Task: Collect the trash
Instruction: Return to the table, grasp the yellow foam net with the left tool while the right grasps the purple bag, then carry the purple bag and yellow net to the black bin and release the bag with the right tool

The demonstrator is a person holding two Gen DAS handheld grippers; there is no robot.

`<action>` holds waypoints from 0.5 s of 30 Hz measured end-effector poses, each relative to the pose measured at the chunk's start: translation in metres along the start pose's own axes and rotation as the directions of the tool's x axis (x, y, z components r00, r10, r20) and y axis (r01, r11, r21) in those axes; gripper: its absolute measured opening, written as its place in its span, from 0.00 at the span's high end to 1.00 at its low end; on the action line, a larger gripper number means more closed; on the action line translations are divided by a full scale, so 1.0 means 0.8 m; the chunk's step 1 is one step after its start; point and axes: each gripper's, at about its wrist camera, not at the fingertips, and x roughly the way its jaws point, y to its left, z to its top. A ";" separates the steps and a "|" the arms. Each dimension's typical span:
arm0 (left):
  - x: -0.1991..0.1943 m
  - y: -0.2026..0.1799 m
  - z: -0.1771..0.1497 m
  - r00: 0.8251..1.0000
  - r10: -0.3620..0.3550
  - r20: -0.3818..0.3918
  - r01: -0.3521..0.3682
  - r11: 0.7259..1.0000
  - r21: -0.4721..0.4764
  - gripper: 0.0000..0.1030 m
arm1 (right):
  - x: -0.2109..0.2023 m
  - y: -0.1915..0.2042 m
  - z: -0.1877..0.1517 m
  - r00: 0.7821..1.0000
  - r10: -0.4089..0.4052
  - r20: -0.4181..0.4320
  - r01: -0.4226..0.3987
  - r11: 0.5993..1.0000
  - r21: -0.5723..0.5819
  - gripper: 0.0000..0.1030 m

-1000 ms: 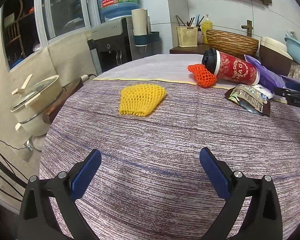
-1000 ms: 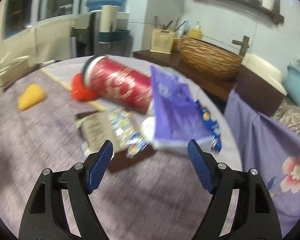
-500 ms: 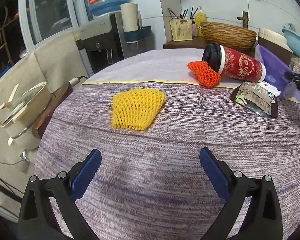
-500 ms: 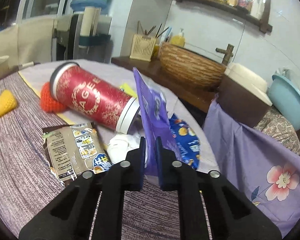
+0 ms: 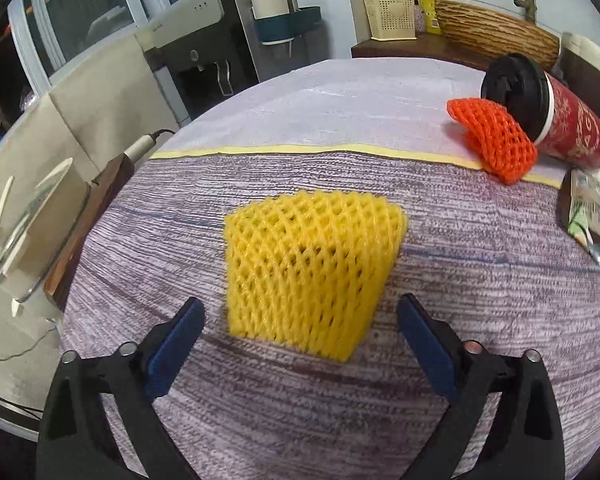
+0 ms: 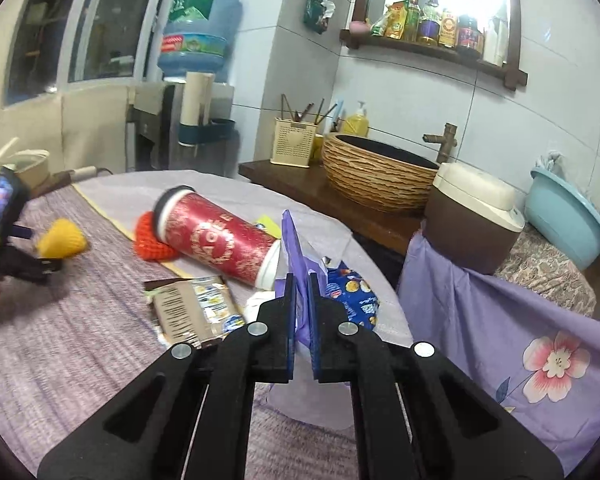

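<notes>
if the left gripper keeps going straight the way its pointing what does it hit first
Most likely the yellow foam net. It lies on the table just ahead of the open left gripper, roughly centred between the blue pads. The gripper's height above the cloth is unclear.

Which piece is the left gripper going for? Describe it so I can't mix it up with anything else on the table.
On the round table's purple striped cloth, look just ahead of the open left gripper: the yellow foam net sleeve lying flat, alone. The other net, the orange one, sits farther back against the red cup.
</notes>
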 end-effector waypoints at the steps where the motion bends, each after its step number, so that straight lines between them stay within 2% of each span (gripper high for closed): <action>1: 0.000 0.001 0.002 1.000 -0.018 -0.002 0.018 1.000 -0.014 0.25 | -0.008 -0.004 -0.001 1.000 0.025 -0.002 -0.025 0.999 0.022 0.94; 2: -0.001 0.003 0.003 0.999 -0.047 -0.004 0.047 0.998 -0.039 0.37 | -0.014 -0.007 -0.003 0.999 0.042 -0.003 -0.042 0.998 0.038 0.94; 4: -0.004 0.002 0.005 1.000 -0.011 -0.001 0.010 0.999 -0.041 0.55 | -0.023 -0.015 -0.005 0.997 0.075 -0.004 -0.074 0.995 0.073 0.94; 5: -0.006 0.000 0.004 1.000 0.005 0.003 -0.005 0.999 -0.033 0.69 | -0.028 -0.020 -0.007 0.996 0.087 -0.003 -0.086 0.992 0.092 0.94; 6: -0.008 -0.002 0.004 1.000 0.002 0.007 -0.001 0.999 -0.032 0.75 | -0.031 -0.022 -0.008 0.996 0.093 -0.002 -0.092 0.991 0.102 0.94; 9: -0.022 -0.004 -0.003 0.998 -0.052 0.019 0.053 0.997 -0.056 0.81 | -0.044 -0.028 -0.017 0.995 0.099 0.006 -0.099 0.988 0.120 0.94; 15: -0.073 -0.013 -0.028 0.991 -0.101 0.092 0.108 0.991 -0.076 0.81 | -0.064 -0.034 -0.035 0.992 0.123 0.013 -0.124 0.982 0.145 0.94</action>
